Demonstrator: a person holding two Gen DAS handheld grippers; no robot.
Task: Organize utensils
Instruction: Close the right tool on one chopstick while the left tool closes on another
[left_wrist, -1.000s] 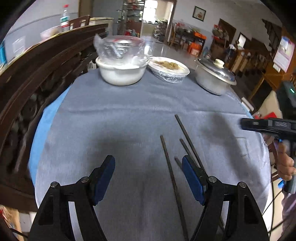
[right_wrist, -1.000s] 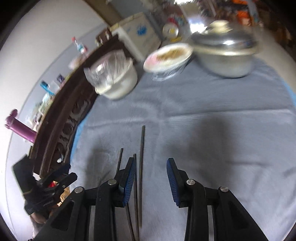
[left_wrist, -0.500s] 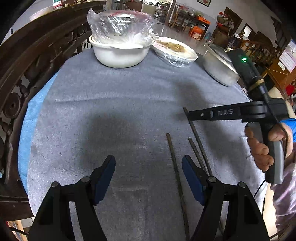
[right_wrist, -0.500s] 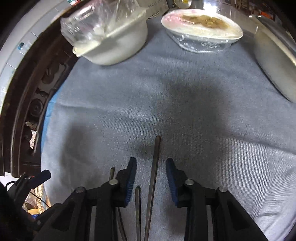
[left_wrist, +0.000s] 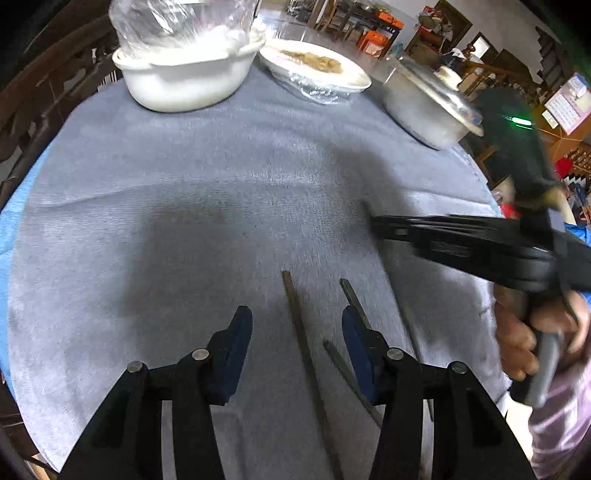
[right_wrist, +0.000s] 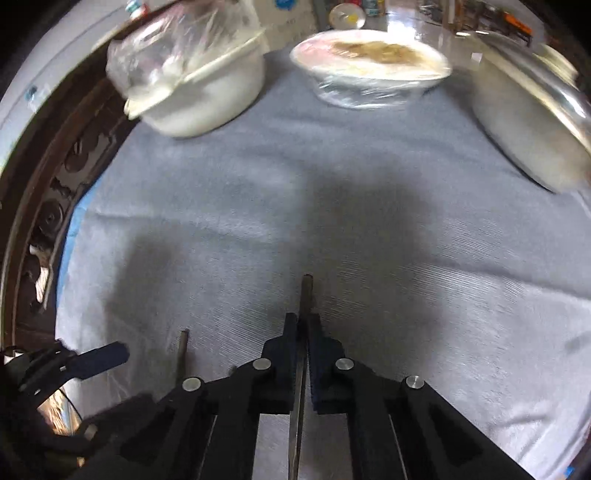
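Several dark chopsticks lie on the grey tablecloth (left_wrist: 184, 221). In the left wrist view my left gripper (left_wrist: 297, 332) is open, its jaws either side of one chopstick (left_wrist: 295, 317) lying on the cloth; two more chopsticks (left_wrist: 351, 299) lie just right of it. In the right wrist view my right gripper (right_wrist: 303, 325) is shut on a chopstick (right_wrist: 306, 291), whose tip sticks out beyond the pads. The right gripper also shows in the left wrist view (left_wrist: 376, 223), at the right. Another chopstick (right_wrist: 182, 350) lies to the left.
At the table's far side stand a white pot covered in plastic wrap (left_wrist: 184, 74), a wrapped plate of food (left_wrist: 317, 70) and a lidded metal pot (left_wrist: 428, 114). A dark carved wooden chair back (right_wrist: 44, 192) borders the left edge.
My right gripper has closed on a chopstick that lay between its open jaws. My left gripper has narrowed and moved over the left chopstick.
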